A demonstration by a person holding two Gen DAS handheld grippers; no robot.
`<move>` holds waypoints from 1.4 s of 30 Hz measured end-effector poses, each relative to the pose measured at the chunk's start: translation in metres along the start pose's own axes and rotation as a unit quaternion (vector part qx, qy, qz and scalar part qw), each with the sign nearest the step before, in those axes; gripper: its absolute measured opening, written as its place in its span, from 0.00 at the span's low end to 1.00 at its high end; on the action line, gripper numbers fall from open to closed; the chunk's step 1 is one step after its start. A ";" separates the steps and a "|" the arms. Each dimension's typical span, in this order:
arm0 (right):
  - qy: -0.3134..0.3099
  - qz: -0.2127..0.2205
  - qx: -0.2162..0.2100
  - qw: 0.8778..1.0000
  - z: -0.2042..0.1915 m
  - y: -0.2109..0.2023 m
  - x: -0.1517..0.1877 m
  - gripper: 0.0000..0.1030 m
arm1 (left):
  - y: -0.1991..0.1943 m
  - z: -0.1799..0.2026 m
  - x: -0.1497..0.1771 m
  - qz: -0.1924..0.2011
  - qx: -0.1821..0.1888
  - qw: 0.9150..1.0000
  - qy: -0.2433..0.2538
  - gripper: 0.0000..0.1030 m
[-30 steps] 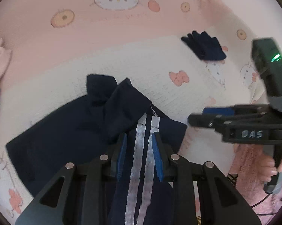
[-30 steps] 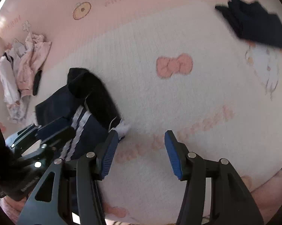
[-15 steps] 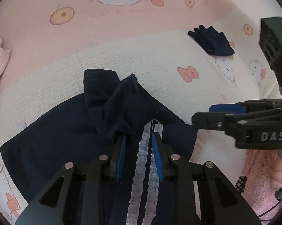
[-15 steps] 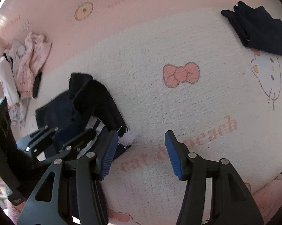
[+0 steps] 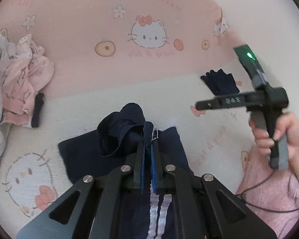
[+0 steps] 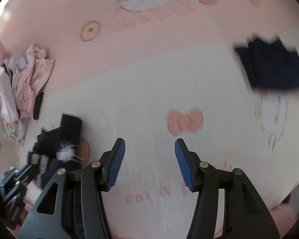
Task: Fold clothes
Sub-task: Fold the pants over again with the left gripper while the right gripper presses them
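Two clothes piles (image 5: pixel 20 83) beyond trousers (image 5: pixel 117 139)

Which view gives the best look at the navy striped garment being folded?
The left wrist view: the navy garment fills the centre, sharp, its white-striped edge pinched in the shut left gripper. The right wrist view shows it only as a small, blurred heap at the left edge.
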State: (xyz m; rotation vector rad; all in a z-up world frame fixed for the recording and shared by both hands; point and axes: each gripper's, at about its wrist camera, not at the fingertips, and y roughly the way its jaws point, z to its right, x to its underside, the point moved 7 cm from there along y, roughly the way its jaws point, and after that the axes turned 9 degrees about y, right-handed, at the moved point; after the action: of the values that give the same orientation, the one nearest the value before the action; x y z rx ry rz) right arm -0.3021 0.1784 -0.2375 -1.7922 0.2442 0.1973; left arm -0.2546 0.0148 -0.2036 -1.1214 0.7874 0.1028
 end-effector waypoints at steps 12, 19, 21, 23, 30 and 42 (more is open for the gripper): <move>-0.111 -0.085 -0.070 0.988 -0.064 0.048 0.054 0.52 | 0.026 0.000 -0.002 -0.025 0.040 0.999 -0.008 0.06; -0.110 -0.097 -0.100 0.984 -0.056 0.045 0.049 0.52 | 0.052 0.003 -0.002 -0.058 0.039 0.998 -0.004 0.36; -0.117 -0.099 -0.108 0.982 -0.057 0.042 0.051 0.52 | 0.051 0.005 -0.004 -0.044 0.033 0.998 0.000 0.36; -0.121 -0.100 -0.112 0.981 -0.064 0.047 0.053 0.52 | 0.045 0.007 -0.007 -0.025 0.015 1.000 0.012 0.14; -0.089 -0.061 -0.101 0.989 -0.078 0.049 0.022 0.52 | -0.009 0.031 0.002 0.028 0.001 0.995 0.093 0.07; -0.227 -0.111 -0.129 0.959 -0.164 0.057 0.023 0.55 | -0.016 0.024 0.040 0.019 0.013 0.997 0.075 0.06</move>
State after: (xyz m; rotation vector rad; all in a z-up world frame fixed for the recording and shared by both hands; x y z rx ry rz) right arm -0.2953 0.0046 -0.2592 -1.9568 -0.3238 0.4894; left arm -0.2054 0.0158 -0.2114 -1.0988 0.9405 0.0402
